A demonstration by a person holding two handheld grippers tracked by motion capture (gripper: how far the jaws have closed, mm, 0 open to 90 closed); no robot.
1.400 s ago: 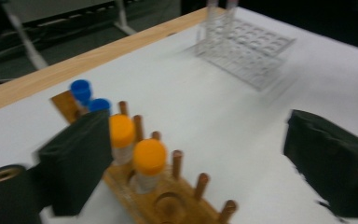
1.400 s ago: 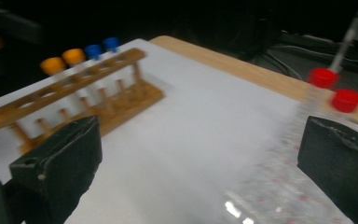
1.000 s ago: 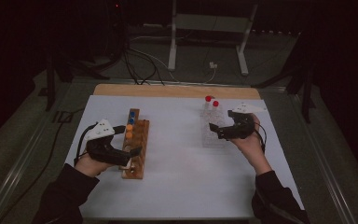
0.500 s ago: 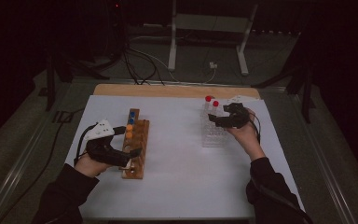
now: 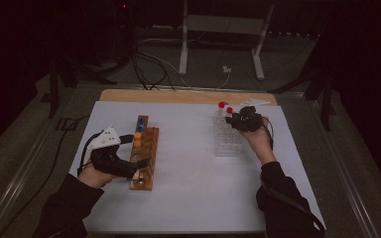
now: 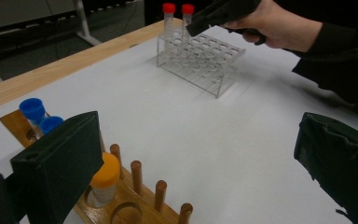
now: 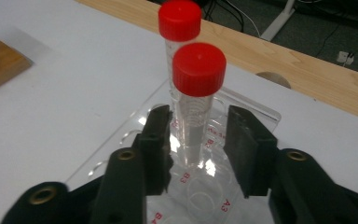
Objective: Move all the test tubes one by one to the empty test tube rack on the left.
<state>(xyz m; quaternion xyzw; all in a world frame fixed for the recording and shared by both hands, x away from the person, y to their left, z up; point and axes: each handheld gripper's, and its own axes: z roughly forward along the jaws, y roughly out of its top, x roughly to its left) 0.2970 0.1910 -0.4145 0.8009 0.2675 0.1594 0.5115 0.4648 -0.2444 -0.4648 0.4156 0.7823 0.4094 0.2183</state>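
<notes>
Seen from above, my right gripper (image 5: 238,120) has travelled from beside the clear tube rack (image 5: 228,141) to its far end, where two red-capped tubes (image 7: 199,88) stand in the rack. Its jaws have just been closing and now flank the nearer tube's barrel below the cap; a gap shows at the right pad (image 7: 244,140), so I judge the grasp imminent, not made. Well to the left of the rack, my left gripper (image 5: 141,166) hangs wide open over the wooden rack (image 5: 146,148), beside an orange-capped tube (image 6: 105,179), unchanged from before.
</notes>
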